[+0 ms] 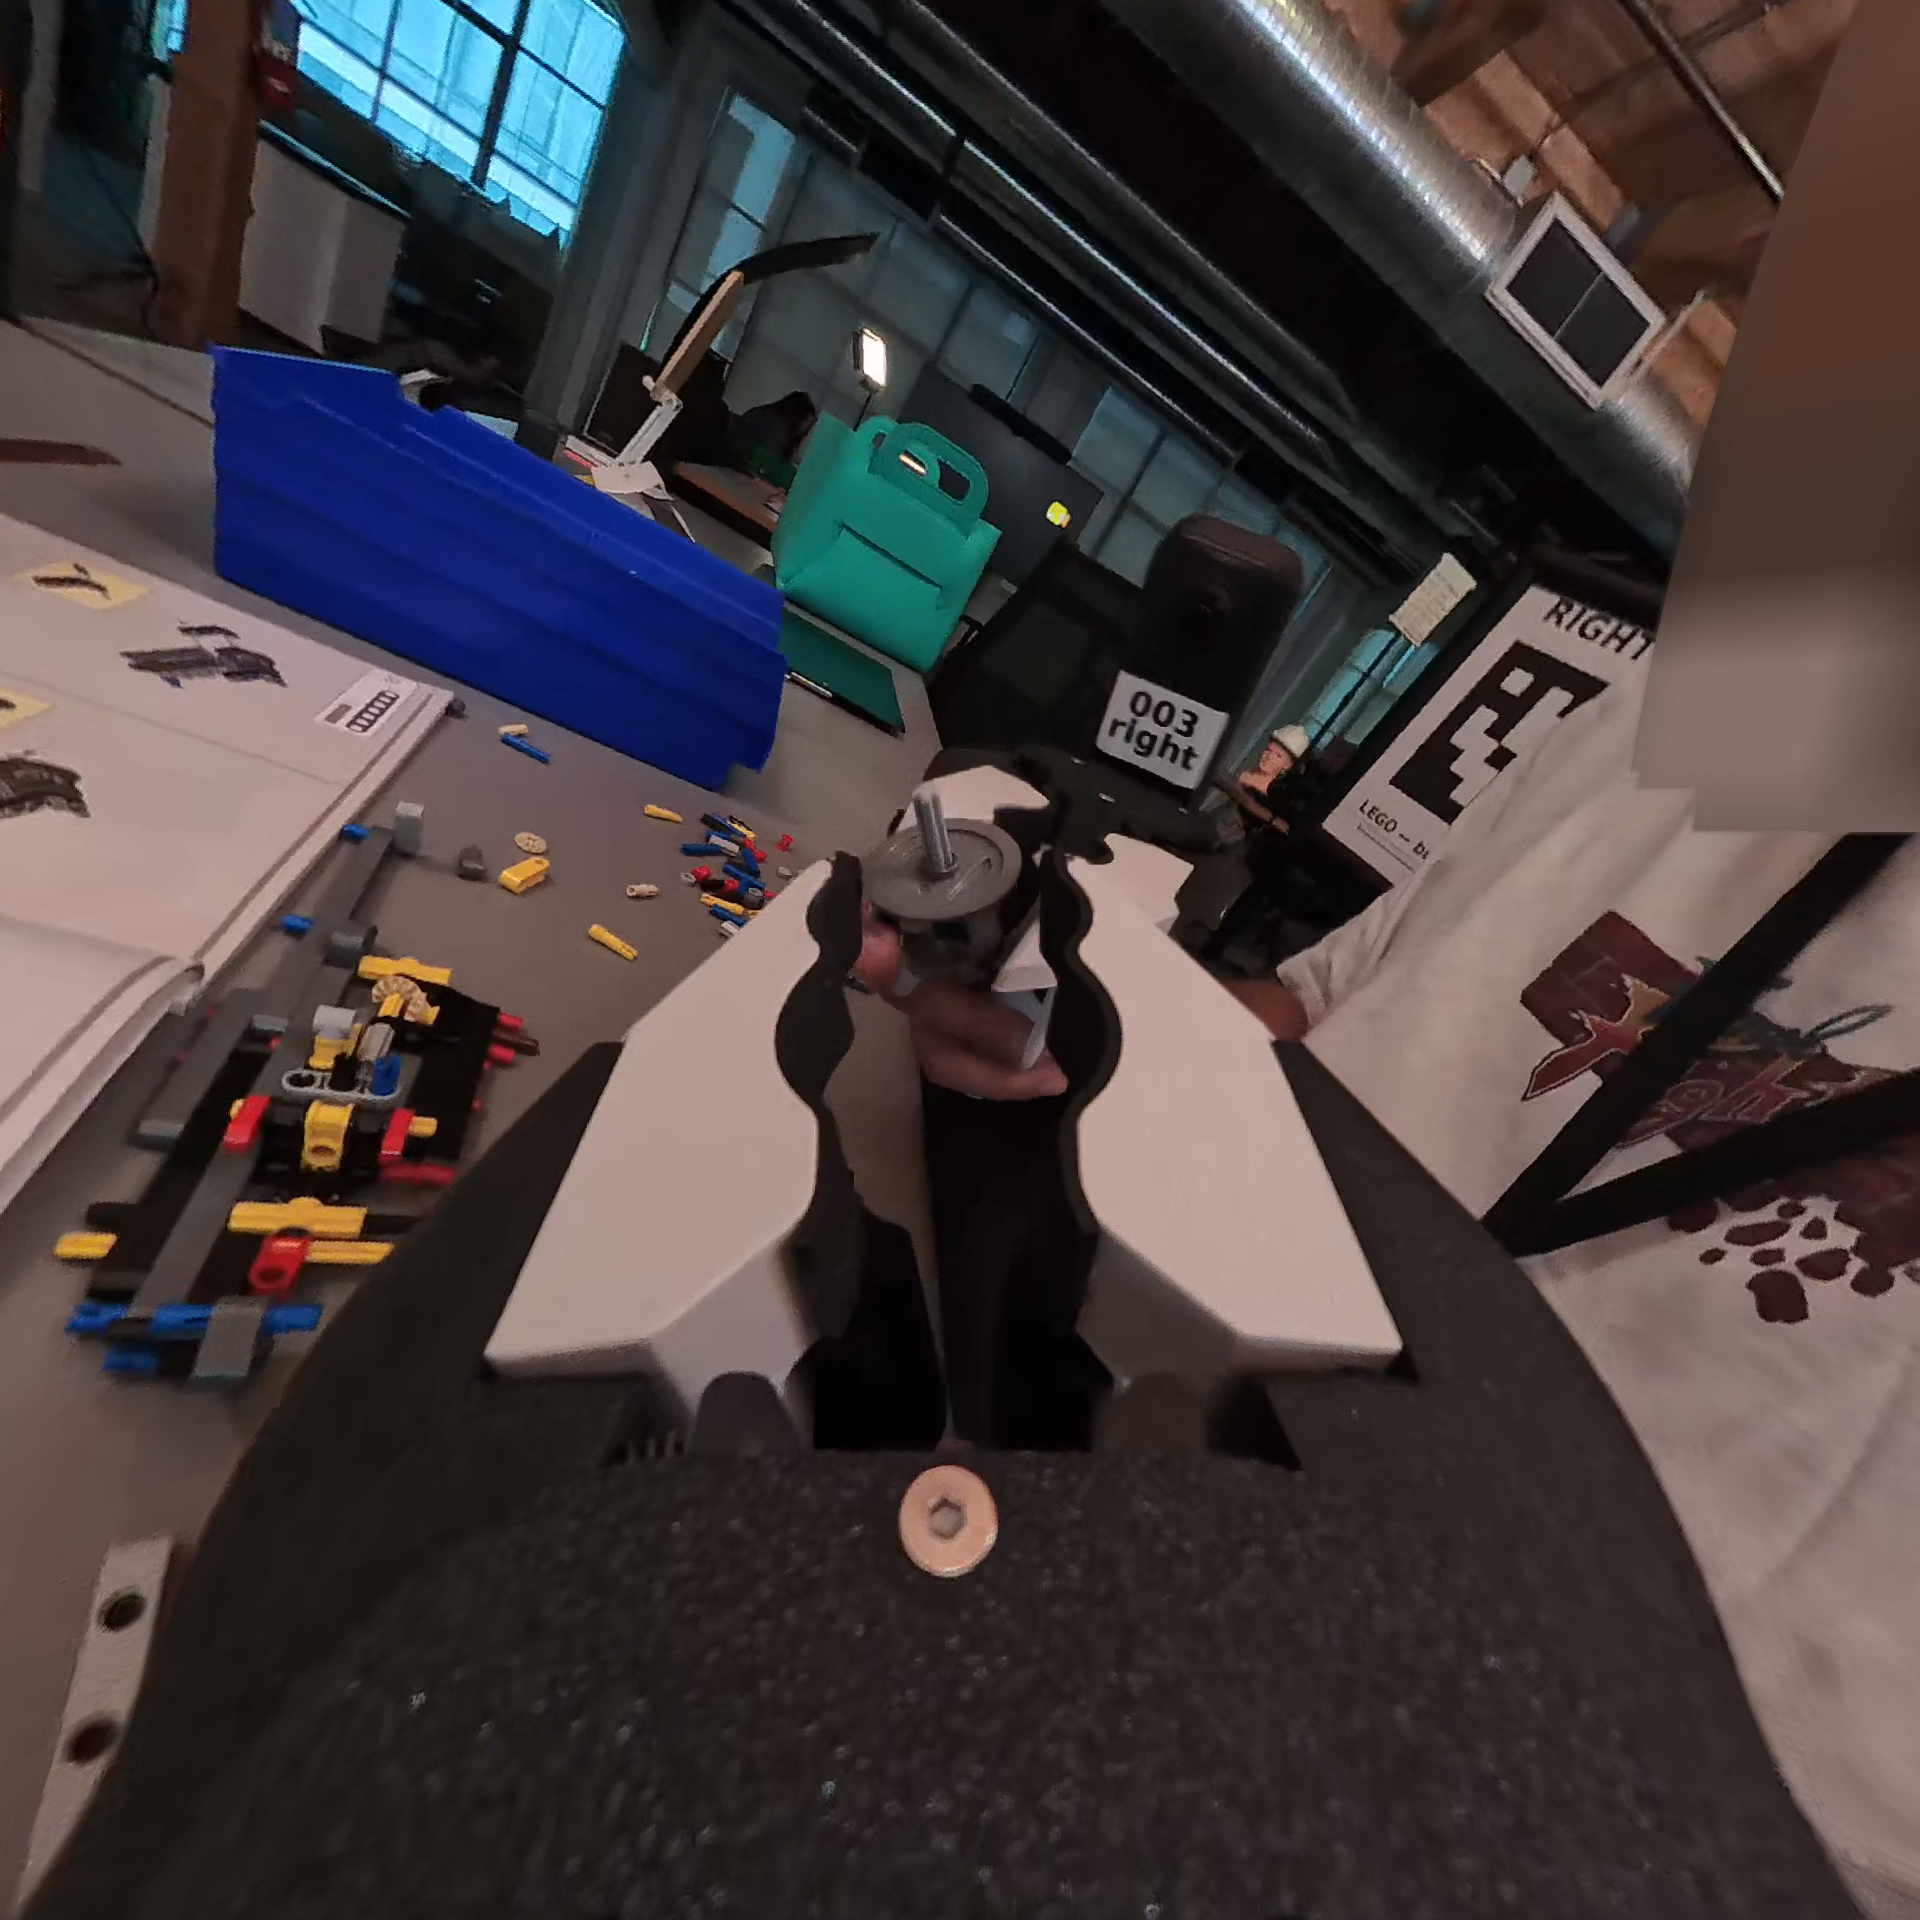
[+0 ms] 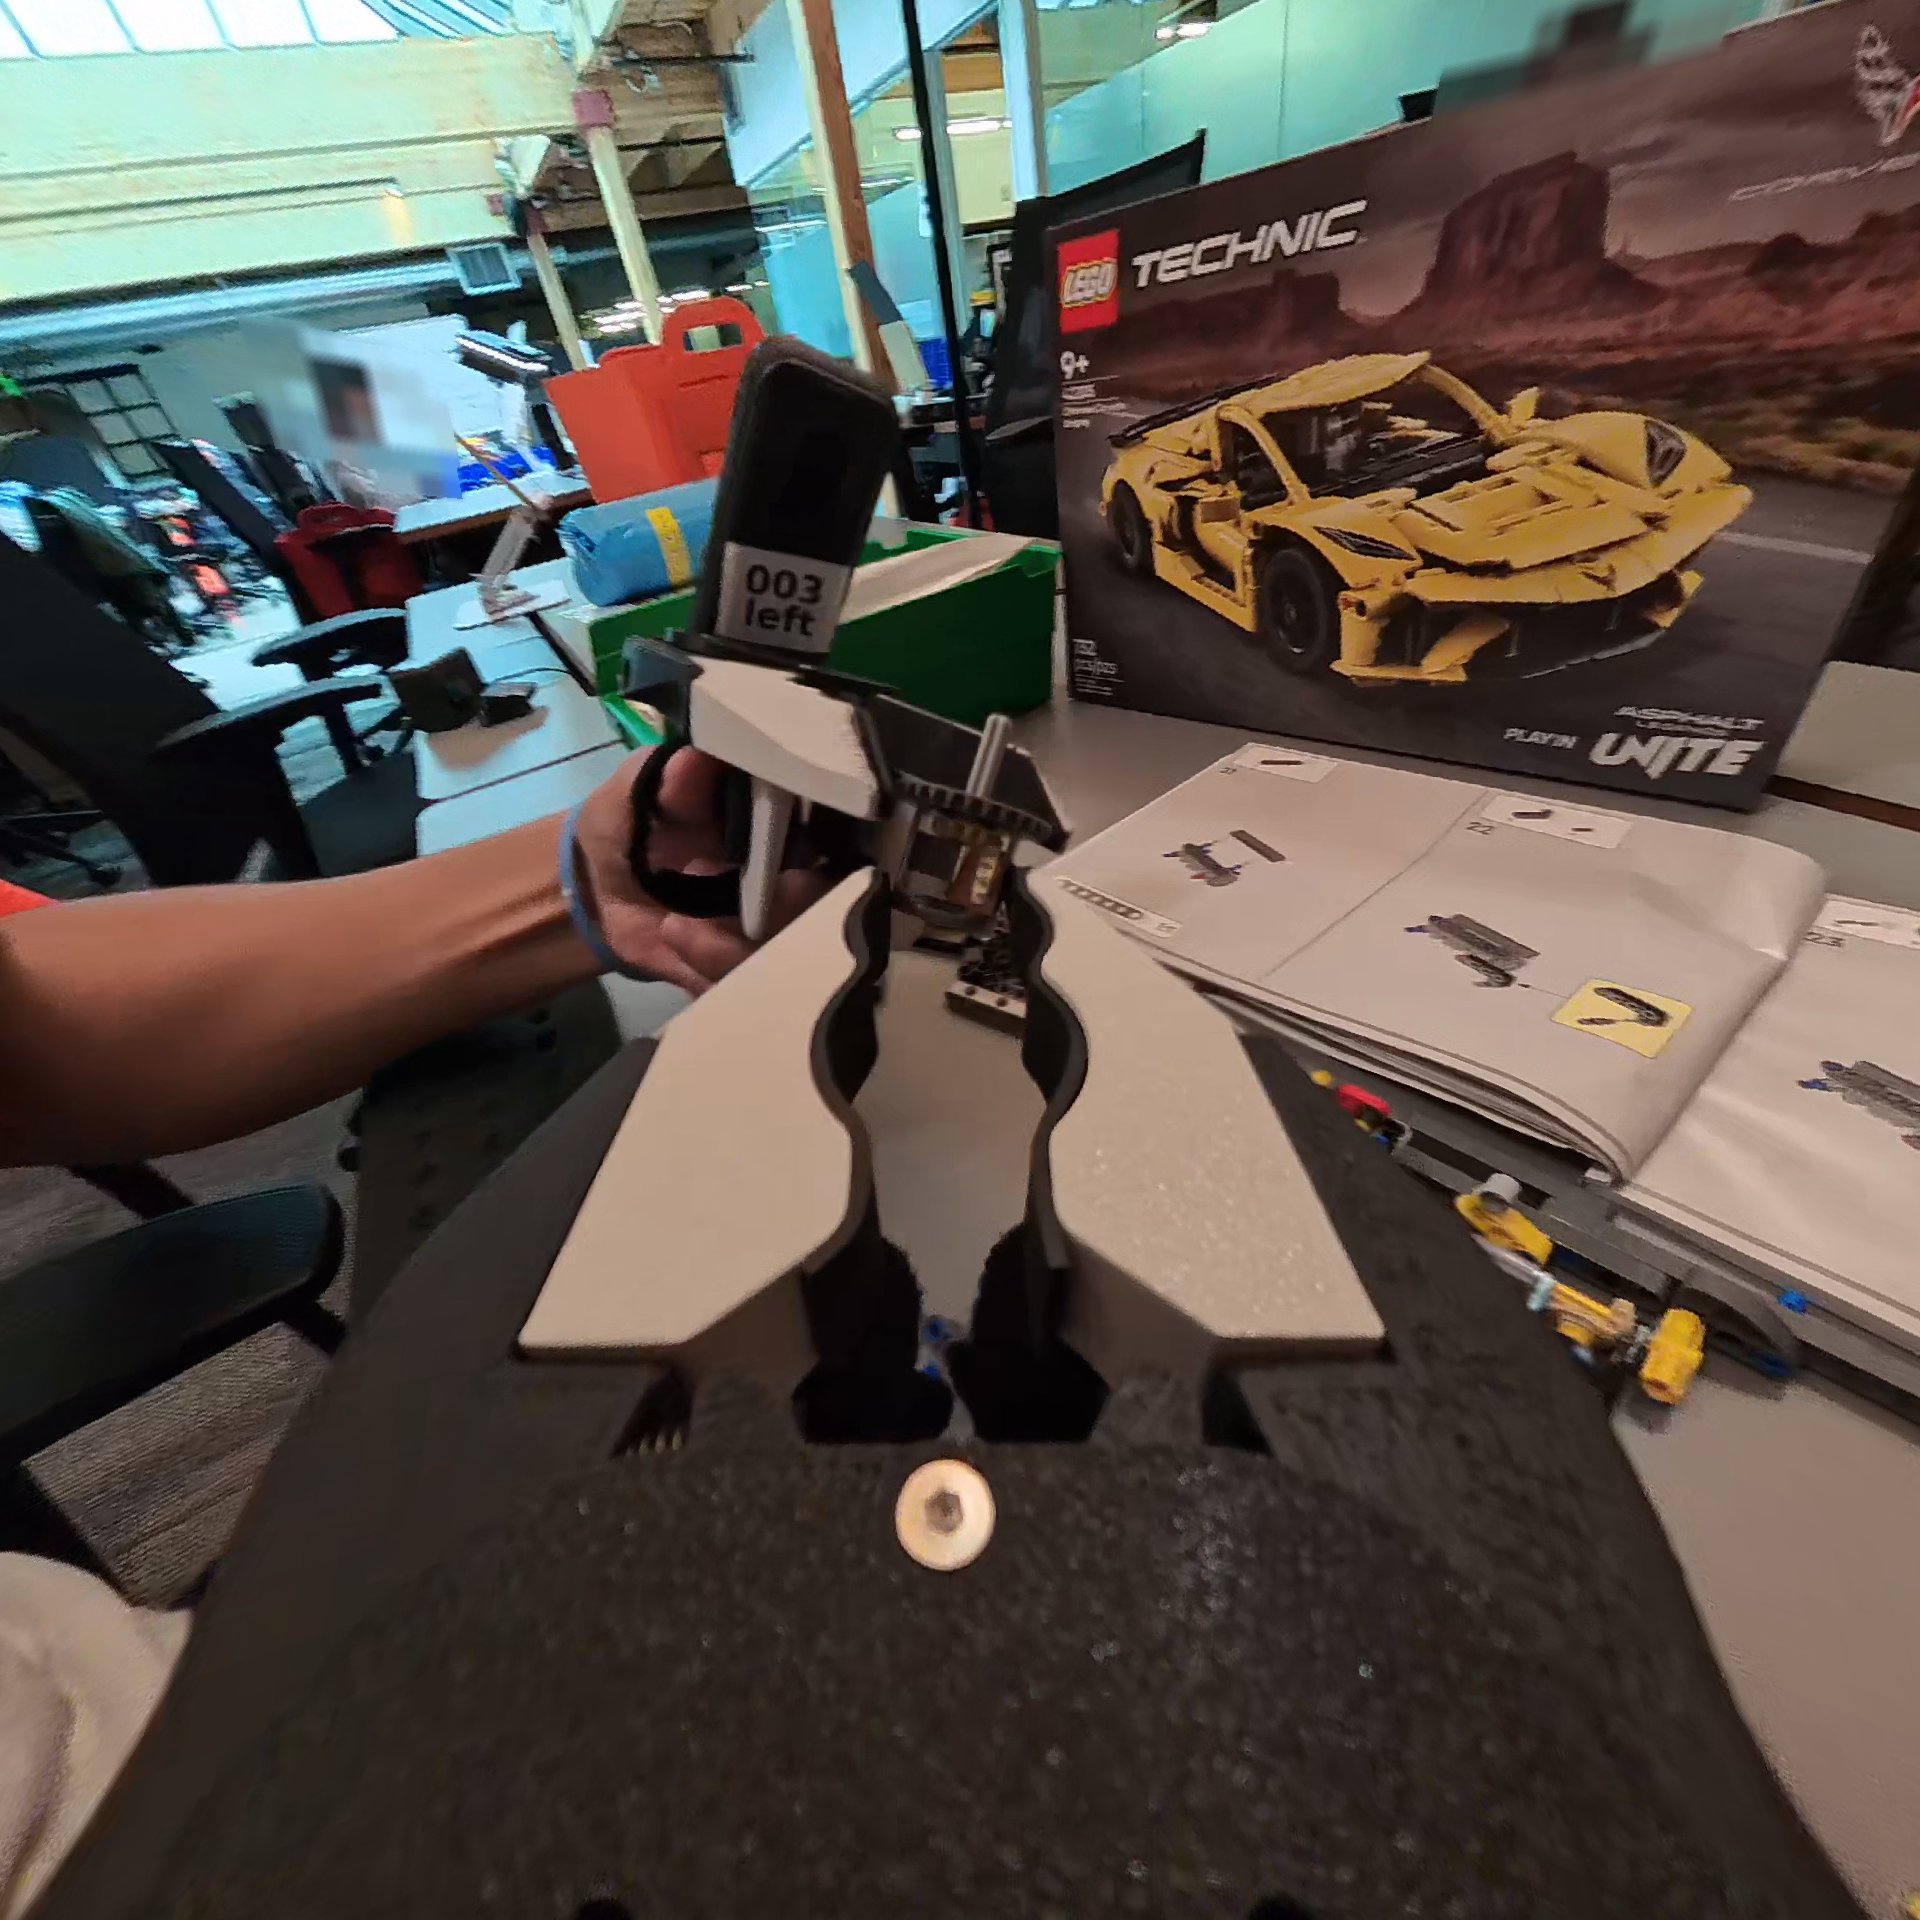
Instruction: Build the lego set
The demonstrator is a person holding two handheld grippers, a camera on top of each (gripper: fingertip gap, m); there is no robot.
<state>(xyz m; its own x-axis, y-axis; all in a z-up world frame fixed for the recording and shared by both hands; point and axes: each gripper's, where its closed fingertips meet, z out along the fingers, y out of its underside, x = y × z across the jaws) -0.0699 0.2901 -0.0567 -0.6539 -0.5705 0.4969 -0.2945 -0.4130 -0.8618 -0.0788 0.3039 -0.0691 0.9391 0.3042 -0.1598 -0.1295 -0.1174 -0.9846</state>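
A small grey gear assembly (image 1: 940,868) with a metal-grey axle sticking up is held in the air between both grippers. My left gripper (image 1: 951,894) is shut on it at the fingertips. My right gripper (image 2: 951,894) faces it from the other side and is shut on the lower part of the same gear assembly (image 2: 966,831). The right gripper's white fingers (image 1: 1029,982) show inside the left gripper's gap. The part-built black, yellow and red chassis (image 1: 312,1132) lies on the table at the left.
Loose small pieces (image 1: 727,862) are scattered on the grey table. The open instruction booklet (image 2: 1455,935) and set box (image 2: 1455,468) are at the right, with a small yellow sub-assembly (image 2: 1621,1330) by the booklet. A blue bin (image 1: 488,561) and a green bin (image 2: 935,623) stand behind. A person's forearm (image 2: 312,966) reaches in. Left and right tips are no more than a few centimetres apart. Left tips and right tips are each some 20 cm from the small yellow sub-assembly (image 2: 1621,1330). The left camera catches it too, in the left wrist view (image 1: 405,982).
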